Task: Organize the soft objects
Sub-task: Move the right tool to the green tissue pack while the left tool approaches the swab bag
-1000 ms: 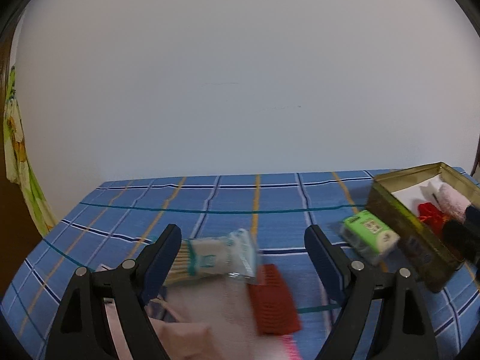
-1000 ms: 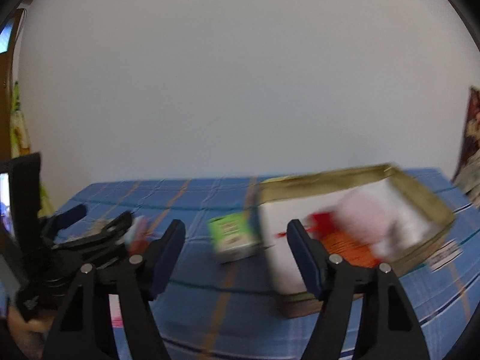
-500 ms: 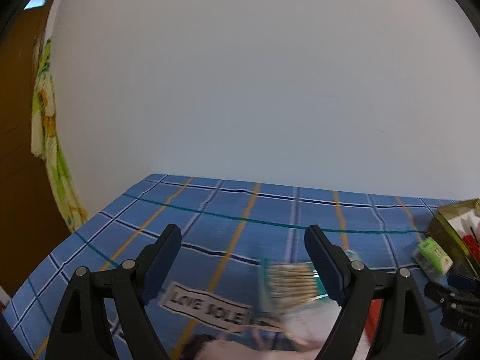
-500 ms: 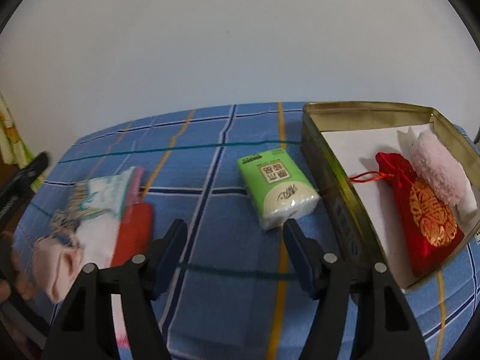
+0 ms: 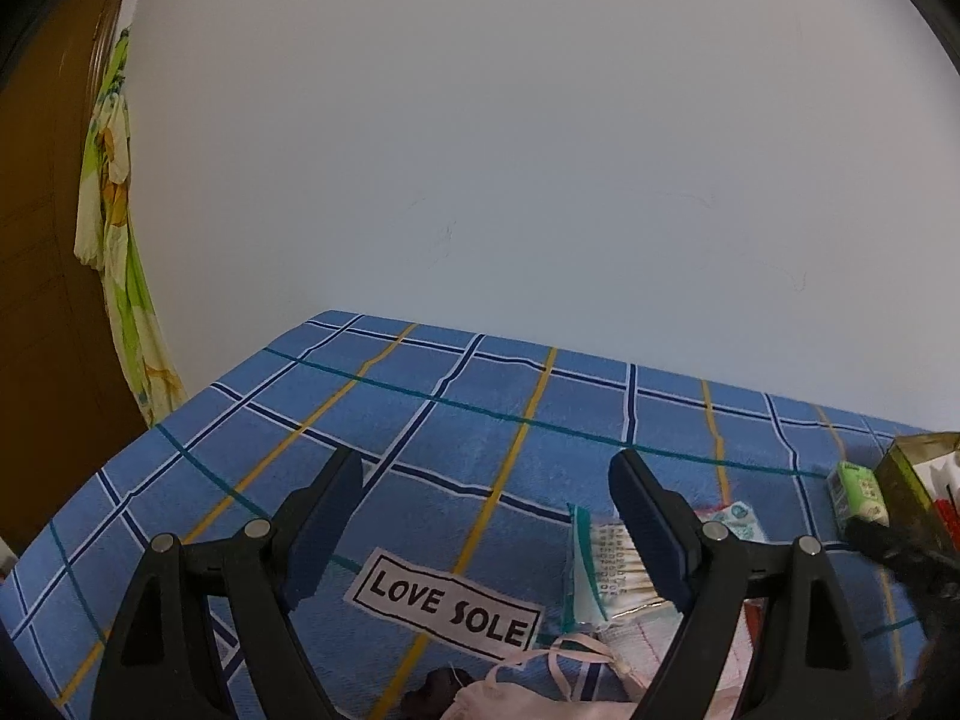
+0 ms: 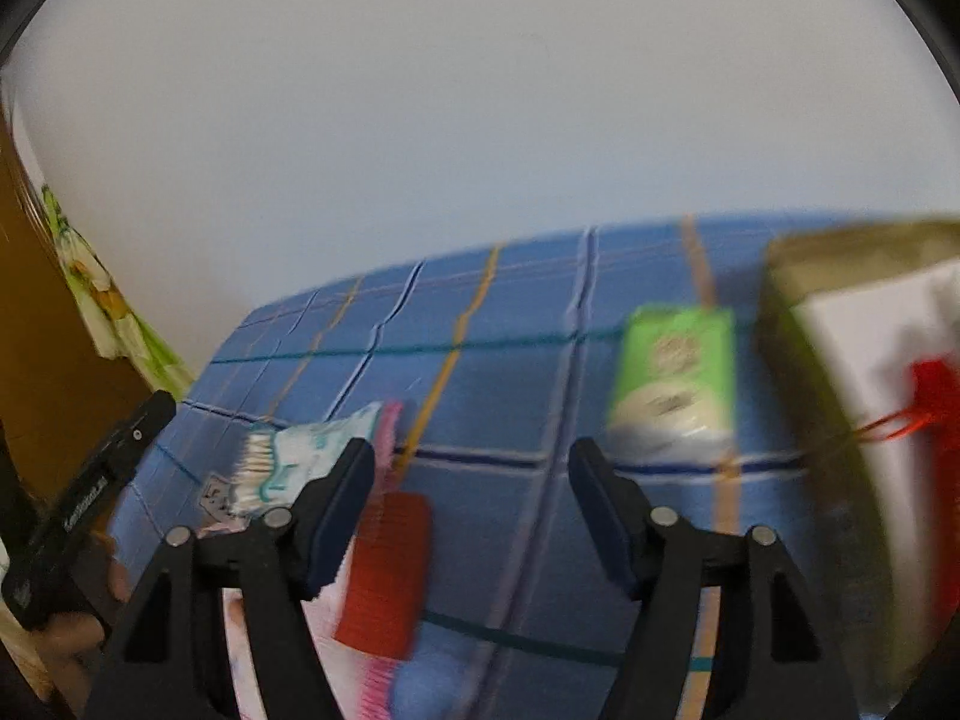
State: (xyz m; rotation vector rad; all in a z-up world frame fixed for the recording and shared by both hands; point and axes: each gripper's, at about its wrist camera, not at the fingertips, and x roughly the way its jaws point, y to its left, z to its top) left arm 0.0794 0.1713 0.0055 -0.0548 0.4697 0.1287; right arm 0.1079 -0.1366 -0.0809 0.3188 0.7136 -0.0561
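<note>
The left gripper point(image 5: 486, 516) hangs above the bed's left side, jaws spread wide, nothing between them. The right gripper point(image 6: 471, 501) — jaws equally wide and empty — hovers nearer the bed's middle, its view blurred.

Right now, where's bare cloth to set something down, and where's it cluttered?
Free: the far stretch of the blue plaid cloth along the white wall, and the strip between the red mesh piece and the green tissue pack. Crowded: the near pile of cotton-swab bag, LOVE SOLE label and pink fabric, plus the gold tin side.
</note>
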